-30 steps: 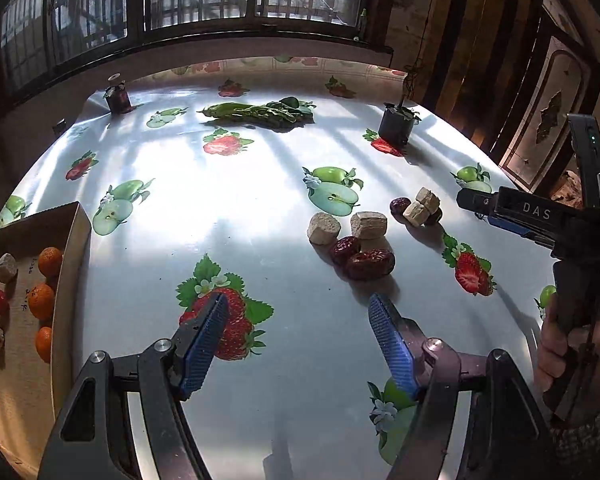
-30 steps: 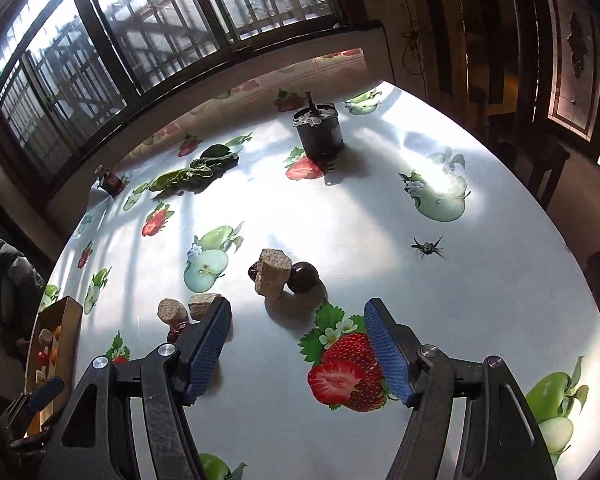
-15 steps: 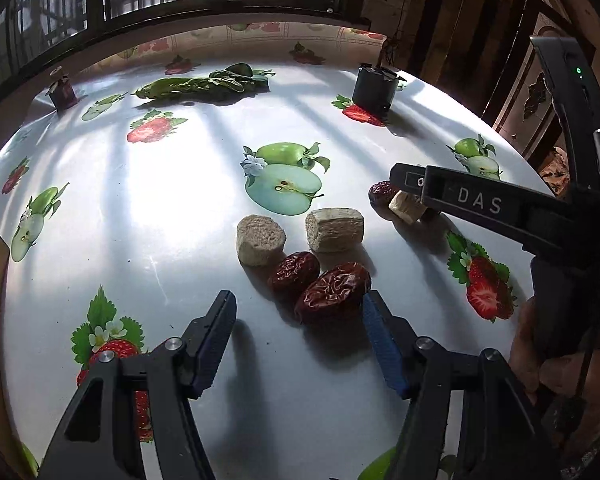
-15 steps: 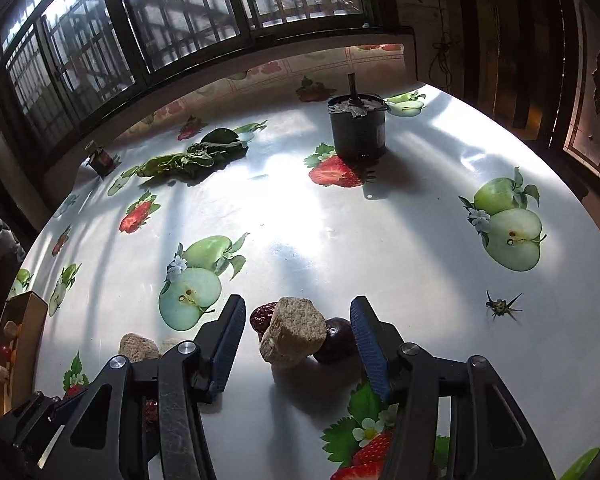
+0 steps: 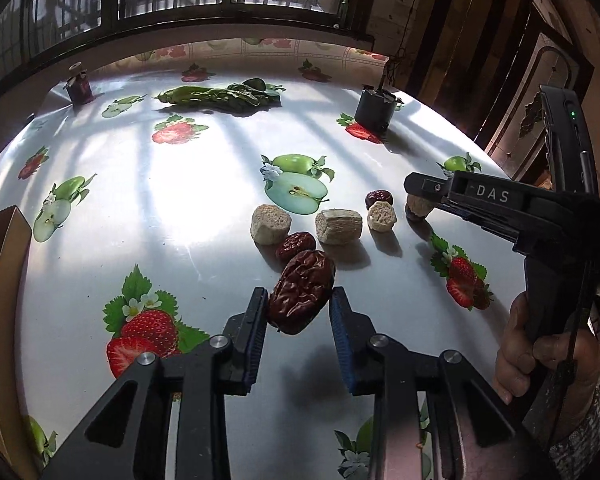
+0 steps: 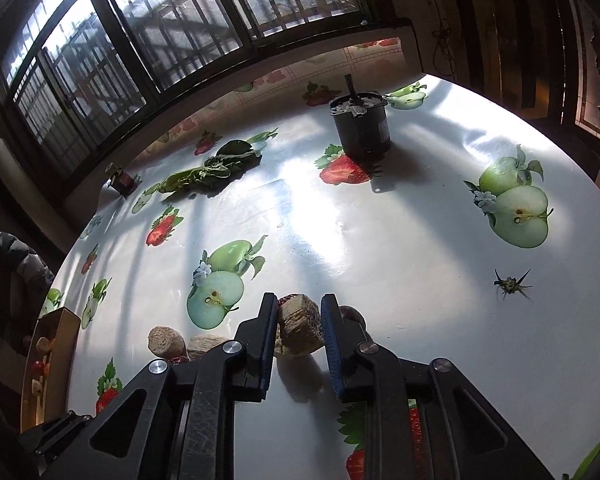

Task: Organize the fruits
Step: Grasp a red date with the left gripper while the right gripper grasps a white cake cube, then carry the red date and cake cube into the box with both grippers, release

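My left gripper (image 5: 299, 306) is shut on a big wrinkled red date (image 5: 302, 291) and holds it just above the table. A smaller date (image 5: 296, 244) and three beige chunks (image 5: 271, 224) (image 5: 338, 226) (image 5: 381, 217) lie beyond it. My right gripper (image 6: 299, 328) is shut on a beige chunk (image 6: 300, 324); it also shows in the left wrist view (image 5: 418, 194). A dark round fruit (image 6: 352, 316) lies just right of its fingers.
A cardboard box (image 5: 10, 280) with oranges stands at the left table edge; it also shows in the right wrist view (image 6: 56, 344). A black pot (image 6: 360, 128), leafy greens (image 5: 224, 96) and a small jar (image 5: 78, 88) stand at the back.
Both grippers moved forward and closed: the left on the big date, the right on the beige chunk. The date now sits lifted off the table.
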